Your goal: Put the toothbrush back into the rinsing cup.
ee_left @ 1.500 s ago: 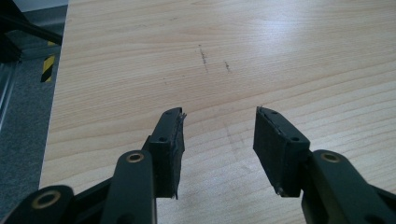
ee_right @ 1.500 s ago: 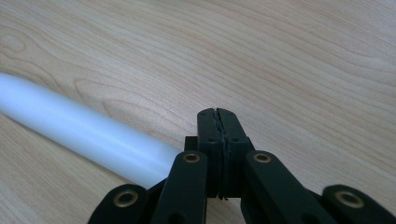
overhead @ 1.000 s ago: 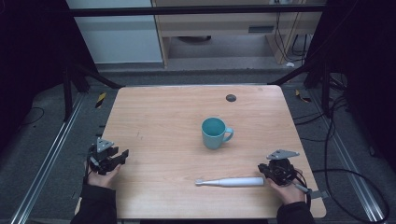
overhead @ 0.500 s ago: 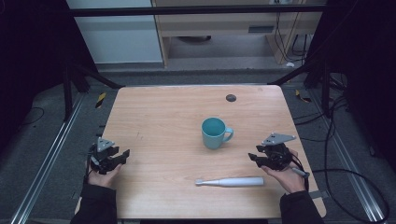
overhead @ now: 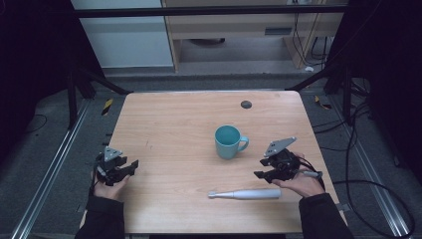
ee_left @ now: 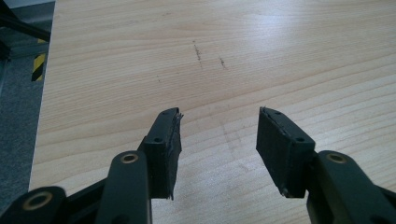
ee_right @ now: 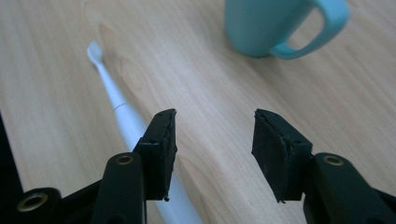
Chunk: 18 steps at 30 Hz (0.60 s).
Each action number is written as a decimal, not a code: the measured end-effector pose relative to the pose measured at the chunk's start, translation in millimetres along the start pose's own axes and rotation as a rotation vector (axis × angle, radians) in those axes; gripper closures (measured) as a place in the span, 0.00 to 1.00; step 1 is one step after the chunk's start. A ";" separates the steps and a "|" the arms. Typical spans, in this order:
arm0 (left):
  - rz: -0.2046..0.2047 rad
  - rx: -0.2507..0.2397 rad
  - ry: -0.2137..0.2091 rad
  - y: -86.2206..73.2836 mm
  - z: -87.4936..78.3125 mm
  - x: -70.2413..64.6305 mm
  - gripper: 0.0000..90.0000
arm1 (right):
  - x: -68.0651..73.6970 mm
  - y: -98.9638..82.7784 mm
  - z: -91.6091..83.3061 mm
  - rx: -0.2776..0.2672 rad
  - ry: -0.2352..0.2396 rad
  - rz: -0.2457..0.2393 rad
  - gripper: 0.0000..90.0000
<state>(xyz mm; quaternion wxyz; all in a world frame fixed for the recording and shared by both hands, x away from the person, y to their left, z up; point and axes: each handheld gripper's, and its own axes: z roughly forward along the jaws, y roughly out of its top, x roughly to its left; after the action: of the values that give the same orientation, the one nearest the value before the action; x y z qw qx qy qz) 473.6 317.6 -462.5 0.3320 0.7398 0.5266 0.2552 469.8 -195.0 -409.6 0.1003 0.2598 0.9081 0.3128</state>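
Both grippers, left (overhead: 130,165) and right (overhead: 260,168), are held released; nothing is grasped, the white electric toothbrush (overhead: 245,194) and teal ceramic mug (overhead: 227,142) are left untouched.

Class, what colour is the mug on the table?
The mug is teal, a light blue-green, inside and out; the high view shows it best.

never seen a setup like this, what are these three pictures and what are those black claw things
A person sits at a wooden table holding a hand-operated gripper in each hand: the left gripper and the right gripper. The high view looks down from above. The other two pictures come from cameras riding on each gripper, looking along its two black fingers. On the table stand a teal mug and, lying flat, an electric toothbrush; a small dark disc sits near the far edge. Both grippers are open and hold nothing.
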 end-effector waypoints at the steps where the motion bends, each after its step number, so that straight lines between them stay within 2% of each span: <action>1: 0.000 0.000 0.000 0.0 0.2 0.0 0.55 | 2.4 0.8 2.0 0.014 0.011 -0.020 0.54; 7: 0.005 0.004 -0.001 -0.4 0.1 0.0 0.54 | 13.8 2.3 9.4 0.094 0.059 -0.119 0.52; 14: 0.008 0.007 0.000 -0.6 0.6 -0.2 0.54 | 21.6 2.1 21.0 0.186 0.086 -0.182 0.51; 18: 0.006 0.006 0.001 -0.6 0.3 0.3 0.54 | 25.7 2.1 27.9 0.257 0.110 -0.220 0.50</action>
<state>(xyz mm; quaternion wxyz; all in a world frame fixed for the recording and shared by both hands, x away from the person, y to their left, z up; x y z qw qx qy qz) 473.6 318.0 -463.2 0.3287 0.7423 0.5253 0.2551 458.6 -165.5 -430.7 0.0499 0.1520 0.9677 0.1949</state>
